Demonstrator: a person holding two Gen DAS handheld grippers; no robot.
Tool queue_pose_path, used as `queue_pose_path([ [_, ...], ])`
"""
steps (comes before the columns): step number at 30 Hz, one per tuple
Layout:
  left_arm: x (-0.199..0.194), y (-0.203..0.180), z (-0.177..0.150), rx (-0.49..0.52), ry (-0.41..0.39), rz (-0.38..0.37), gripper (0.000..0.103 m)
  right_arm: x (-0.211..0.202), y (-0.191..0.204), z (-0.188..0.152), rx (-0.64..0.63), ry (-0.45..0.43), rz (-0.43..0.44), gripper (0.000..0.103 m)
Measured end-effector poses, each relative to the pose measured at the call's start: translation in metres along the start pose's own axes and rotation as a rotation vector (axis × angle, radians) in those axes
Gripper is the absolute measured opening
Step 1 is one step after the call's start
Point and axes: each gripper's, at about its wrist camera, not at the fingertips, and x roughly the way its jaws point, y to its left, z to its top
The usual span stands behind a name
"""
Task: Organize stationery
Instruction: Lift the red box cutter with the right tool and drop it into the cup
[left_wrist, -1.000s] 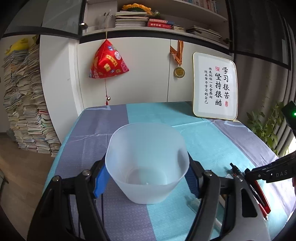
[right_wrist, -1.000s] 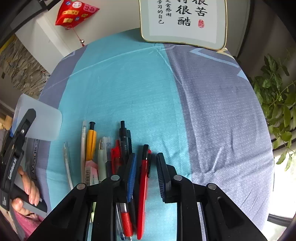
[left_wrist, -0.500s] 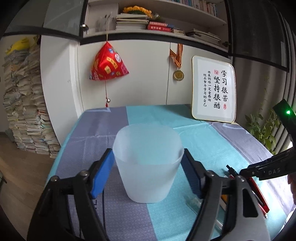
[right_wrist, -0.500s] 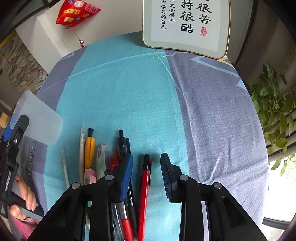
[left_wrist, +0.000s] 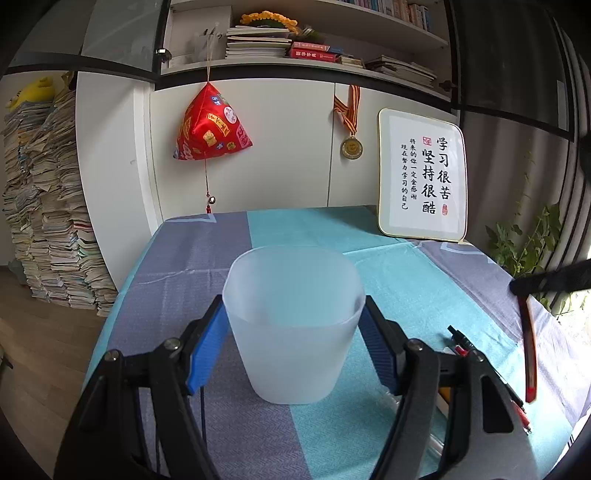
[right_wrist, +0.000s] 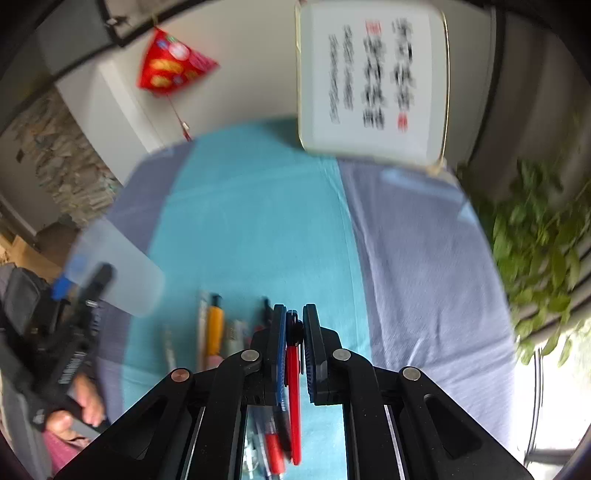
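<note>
Left gripper: blue pads clamped on either side of the frosted cup, just under its rim; black arms run back to the bottom edge of the left wrist view.
Frosted cup: translucent white plastic, upright, empty as far as can be seen, its base on the tablecloth where the grey-violet band meets the teal band.
Right gripper: jaws have just been closing and now stand together, pinching the red pen near its upper end.
Red pen: slim, red barrel with dark top, hanging tip-down between the right pads, clear of the cloth; in the left wrist view it dangles at the right edge.
Loose pens: a row lying on the teal band just left of the right gripper, among them a yellow one, a white one and black ones; blurred, count uncertain.
Tablecloth: teal and grey-violet bands, covering the table.
Calligraphy board: white, gold-edged, leaning at the far right of the table against the cabinet.
Red hanging ornament: pyramid-shaped, hung on the white cabinet front.
Medal: gold, on a striped ribbon, beside the board.
Person's hand: at lower left in the right wrist view, gripping the left gripper's handle.
</note>
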Motion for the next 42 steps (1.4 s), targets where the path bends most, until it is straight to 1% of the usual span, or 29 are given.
queue_pose_path([
  [3, 0.000, -0.001, 0.000, 0.007, 0.000, -0.005, 0.068, -0.027, 0.012, 0.005, -0.032, -0.076, 0.019, 0.009],
  [7, 0.000, -0.002, 0.000, 0.014, 0.001, -0.013, 0.068, -0.052, 0.030, 0.014, -0.072, -0.155, 0.052, 0.009],
  [9, 0.000, -0.004, 0.000, 0.022, 0.001, -0.017, 0.068, -0.059, 0.040, 0.019, -0.092, -0.173, 0.072, 0.009],
  [11, 0.000, -0.005, 0.000, 0.024, 0.001, -0.017, 0.068, -0.068, 0.053, 0.032, -0.118, -0.193, 0.113, 0.009],
  [15, 0.000, -0.004, 0.000, 0.023, 0.003, -0.019, 0.068, -0.088, 0.082, 0.053, -0.187, -0.266, 0.161, 0.009],
  [20, 0.000, -0.004, 0.000, 0.022, 0.003, -0.019, 0.068, -0.095, 0.113, 0.079, -0.228, -0.306, 0.259, 0.009],
  [24, 0.000, -0.003, 0.000, 0.024, 0.003, -0.019, 0.068, -0.077, 0.136, 0.089, -0.261, -0.282, 0.325, 0.009],
  [30, 0.000, -0.003, 0.000, 0.024, 0.003, -0.019, 0.068, -0.038, 0.152, 0.086, -0.287, -0.202, 0.326, 0.009],
  [35, 0.000, -0.003, 0.000, 0.025, 0.003, -0.019, 0.068, -0.013, 0.150, 0.080, -0.286, -0.139, 0.319, 0.009],
  [42, 0.000, -0.003, 0.000, 0.024, 0.004, -0.019, 0.068, 0.009, 0.149, 0.074, -0.283, -0.073, 0.318, 0.009],
])
